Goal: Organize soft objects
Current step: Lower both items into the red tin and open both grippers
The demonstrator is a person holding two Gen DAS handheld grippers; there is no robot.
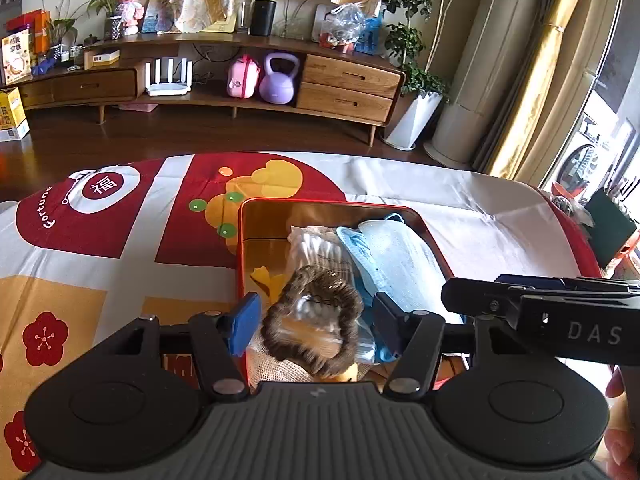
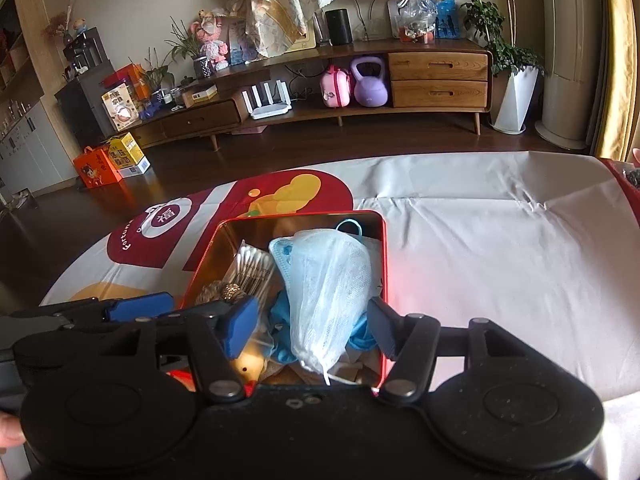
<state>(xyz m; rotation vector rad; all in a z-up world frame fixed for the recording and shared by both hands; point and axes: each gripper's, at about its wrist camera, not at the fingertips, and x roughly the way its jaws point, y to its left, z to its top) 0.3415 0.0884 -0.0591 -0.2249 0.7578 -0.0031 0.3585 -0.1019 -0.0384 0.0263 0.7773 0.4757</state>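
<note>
Two claws are shown above a red rectangular metal tin set on a table covered by a red, white and yellow printed cloth. The left claw stands released over a brown fuzzy ring-shaped hair tie in clear wrapping; the right claw stands released around, not gripping, a white mesh cloth piled on a light blue face mask beside a bag of cotton swabs. Spill-over is judged possible, the pile being heaped near the rim; snagging of mesh on a withdrawn pad is also judged possible.
</note>
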